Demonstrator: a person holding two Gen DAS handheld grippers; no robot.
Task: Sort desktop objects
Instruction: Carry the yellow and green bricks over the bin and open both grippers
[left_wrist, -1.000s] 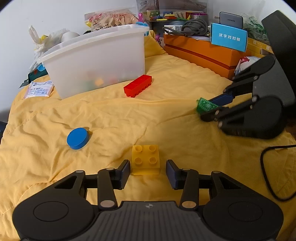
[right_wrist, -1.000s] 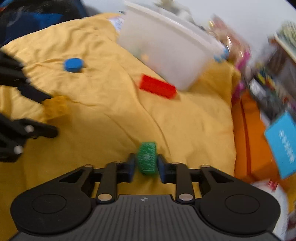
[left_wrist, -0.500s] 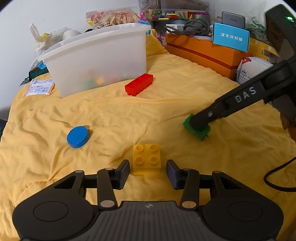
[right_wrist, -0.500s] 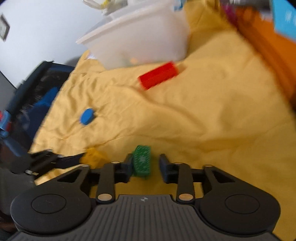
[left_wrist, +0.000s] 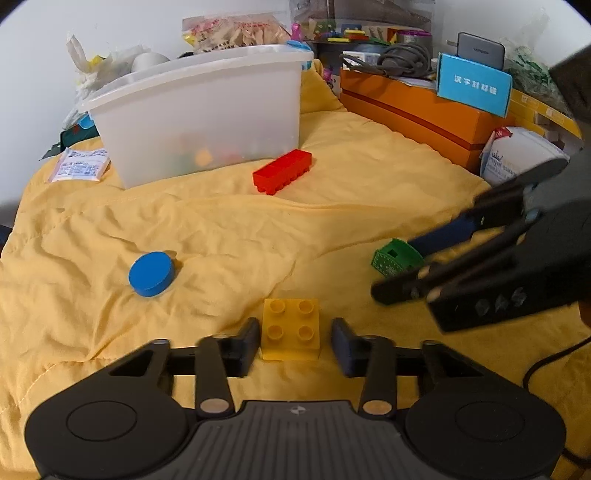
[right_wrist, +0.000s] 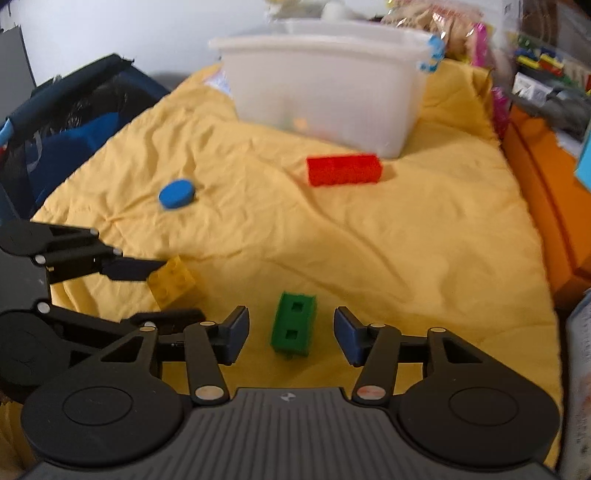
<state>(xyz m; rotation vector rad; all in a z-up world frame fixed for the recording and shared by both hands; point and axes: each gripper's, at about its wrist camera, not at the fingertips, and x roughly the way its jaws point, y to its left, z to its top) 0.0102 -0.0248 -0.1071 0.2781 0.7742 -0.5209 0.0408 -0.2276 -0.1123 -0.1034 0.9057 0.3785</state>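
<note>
A yellow four-stud brick (left_wrist: 290, 334) lies on the yellow cloth between the jaws of my left gripper (left_wrist: 294, 343). Those jaws are closing: the left pad reaches the brick's side and a small gap remains at the right pad. A green brick (right_wrist: 293, 325) lies on the cloth between the jaws of my right gripper (right_wrist: 290, 330), which are opening, with a clear gap on each side. The left wrist view shows the right gripper (left_wrist: 397, 269) straddling the green brick (left_wrist: 393, 258) from the right. A red long brick (left_wrist: 282, 170) and a blue disc (left_wrist: 151, 273) lie farther out.
A translucent white bin (left_wrist: 199, 122) with a few pieces inside stands at the back of the cloth. An orange box (left_wrist: 413, 110) with clutter on it runs along the right. A black cable (left_wrist: 546, 358) lies near right. A dark bag (right_wrist: 74, 122) sits off the left edge.
The right gripper carried the green brick down to the cloth and its jaws spread off it. The left gripper stayed put and its jaws narrowed around the yellow brick.
</note>
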